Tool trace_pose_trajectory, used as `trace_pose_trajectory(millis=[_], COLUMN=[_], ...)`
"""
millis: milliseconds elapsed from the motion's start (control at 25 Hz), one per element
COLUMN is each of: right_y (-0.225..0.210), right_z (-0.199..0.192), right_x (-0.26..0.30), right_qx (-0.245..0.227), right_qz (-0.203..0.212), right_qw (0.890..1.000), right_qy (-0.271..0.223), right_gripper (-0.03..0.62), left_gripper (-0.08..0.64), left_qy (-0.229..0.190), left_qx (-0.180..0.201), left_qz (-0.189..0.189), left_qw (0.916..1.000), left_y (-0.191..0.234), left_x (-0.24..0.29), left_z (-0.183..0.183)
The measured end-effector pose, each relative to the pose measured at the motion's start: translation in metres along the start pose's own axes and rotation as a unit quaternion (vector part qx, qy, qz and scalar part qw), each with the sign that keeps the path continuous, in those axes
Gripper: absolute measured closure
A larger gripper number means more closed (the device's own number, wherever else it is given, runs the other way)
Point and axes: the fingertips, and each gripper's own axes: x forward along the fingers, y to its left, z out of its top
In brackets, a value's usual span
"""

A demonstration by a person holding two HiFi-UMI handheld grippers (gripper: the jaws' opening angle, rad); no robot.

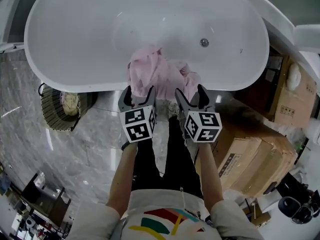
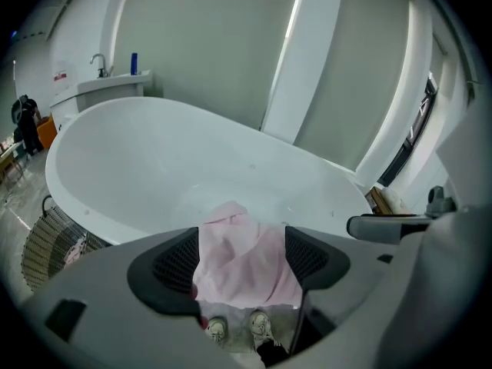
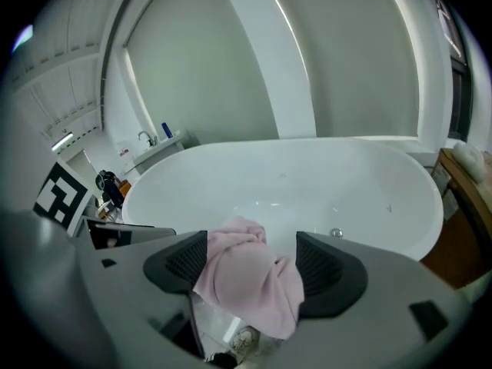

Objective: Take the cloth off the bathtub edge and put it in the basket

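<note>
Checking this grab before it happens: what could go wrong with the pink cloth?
The left hand-held gripper and right hand-held gripper stand open around the cloth on the bathtub rim; a shallow pinch may drop it into the tub. The basket sits partly under the rim, so a drop could miss.

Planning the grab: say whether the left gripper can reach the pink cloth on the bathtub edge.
Probably yes: the left gripper stands open, with the pink cloth on the bathtub edge between its jaws and nothing blocking.
</note>
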Motion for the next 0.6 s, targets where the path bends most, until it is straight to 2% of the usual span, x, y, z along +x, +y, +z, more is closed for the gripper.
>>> trace_pose_trajectory(millis=[280,440,600], right_y=[-0.026,-0.037,-0.044], right_z=[-0.056,-0.073,-0.079], right_x=[0.029,0.039,0.047], right_qx=[0.04,0.048,0.065], right_qz=[-0.014,-0.028,-0.032], right_qw=[0.996,0.993,0.991], right_qy=[0.077,0.103,0.113], right_gripper=[0.236,0.236,0.236], left_gripper=[0.21,0.21,0.21], left_qy=[0.055,0.067,0.065], left_qx=[0.0,-0.038,-0.055], left_qz=[0.02,0.022,0.016], left_qw=[0.9983,0.9968,0.9962], left_y=[0.011,0.014,0.011], left_x=[0.022,0.027,0.031], left_z=[-0.045,-0.056,-0.057])
